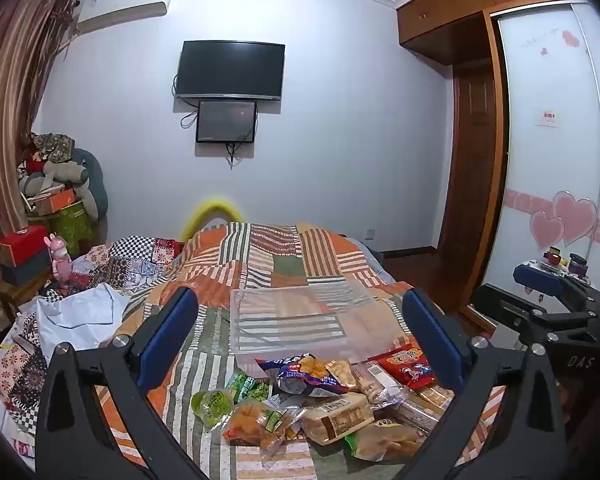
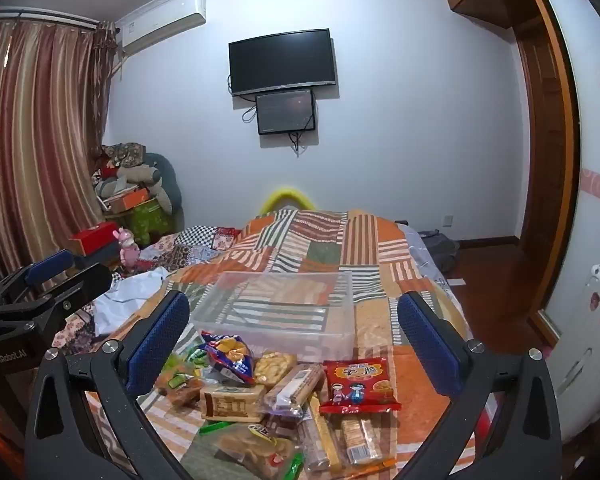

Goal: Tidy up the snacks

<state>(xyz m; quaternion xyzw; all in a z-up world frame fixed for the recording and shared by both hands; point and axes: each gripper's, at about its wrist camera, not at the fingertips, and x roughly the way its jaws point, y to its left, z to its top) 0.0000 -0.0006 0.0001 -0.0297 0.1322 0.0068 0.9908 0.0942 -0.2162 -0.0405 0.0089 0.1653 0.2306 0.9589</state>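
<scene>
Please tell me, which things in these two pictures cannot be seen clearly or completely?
- Small print on the red snack packet: right wrist view, too small to read.
- Snack pile's near edge: cut off by the bottom frame edge.
- Clear plastic box: left wrist view, the blue snack bag covers its front wall.

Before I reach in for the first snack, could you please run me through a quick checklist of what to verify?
1. Left gripper open: ok, jaws wide apart, nothing between them.
2. Right gripper open: ok, jaws wide apart, nothing held.
3. Clear plastic bin ready to receive: ok, it sits on the bedspread just beyond the snacks, open-topped, nothing inside.
4. Snacks reachable: ok, the pile lies in front of both grippers; the red packet lies on top at the right.
5. A snack free to lift alone: not ok for most, the packets overlap; the blue bag also rests on others.
6. Bin stable on the soft bedding: cannot tell.
</scene>
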